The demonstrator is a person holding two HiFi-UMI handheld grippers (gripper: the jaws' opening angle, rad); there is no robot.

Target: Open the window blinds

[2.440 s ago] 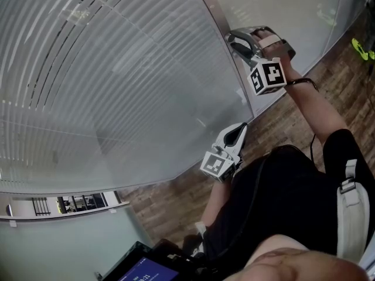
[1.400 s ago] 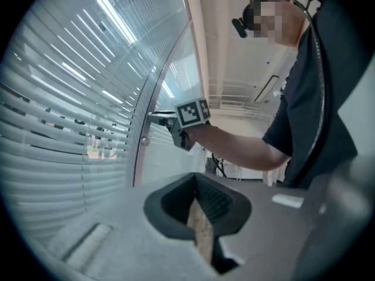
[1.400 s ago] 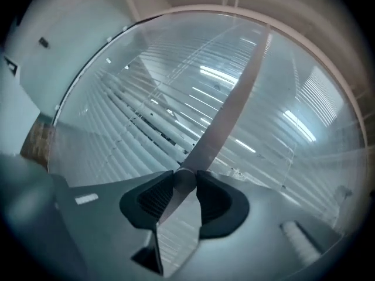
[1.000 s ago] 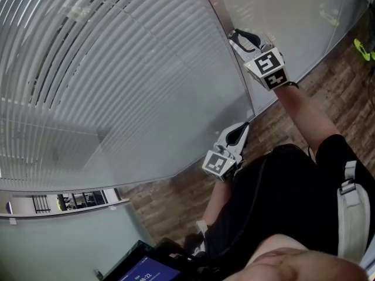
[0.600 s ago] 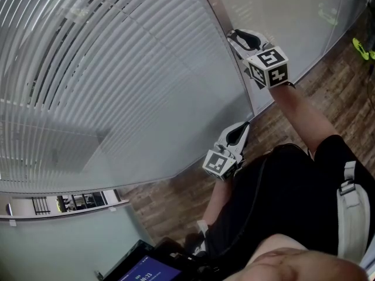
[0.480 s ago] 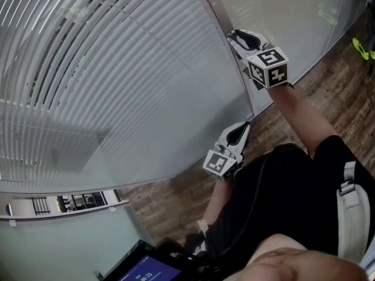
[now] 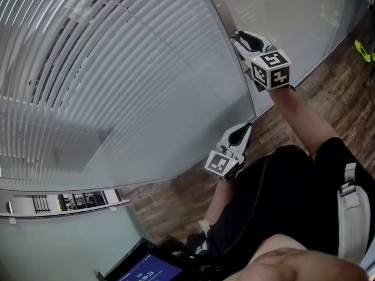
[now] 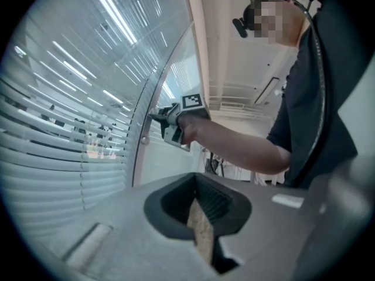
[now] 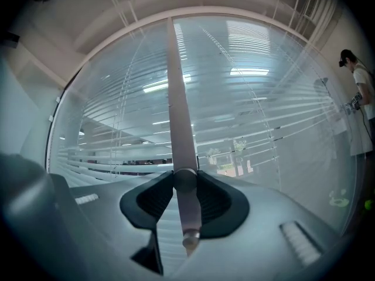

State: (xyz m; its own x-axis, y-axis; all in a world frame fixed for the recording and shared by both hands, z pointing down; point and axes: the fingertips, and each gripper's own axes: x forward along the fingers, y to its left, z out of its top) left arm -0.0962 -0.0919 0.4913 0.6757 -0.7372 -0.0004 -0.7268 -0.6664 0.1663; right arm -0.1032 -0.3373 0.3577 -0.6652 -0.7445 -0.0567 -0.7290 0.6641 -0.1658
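Right gripper [image 9: 186, 183] jaws are clamped partway closed around the tilt wand [image 9: 179, 127], which runs straight up between the pads with its end cap poking out just below them. In the head view that gripper [image 7: 249, 40] sits at the far right, hard up against the right edge of the window blinds [image 7: 117, 86]. Its marker cube shows a different face than a couple of seconds ago, so I read the wrist as having rolled about the wand. The slats have answered. The dark gaps at the far left now run across more rows than before, while the slats nearer me look almost flat shut. I judge the blinds as only partly opened, and more twisting the same way should open the rest.

Left gripper [image 7: 237, 136] hangs near my waist, well apart from the glass, pointing toward the window. Its own view shows its jaws [image 8: 202, 233] closed together with nothing in them.

No container shows in any view, so there are no contents to report.
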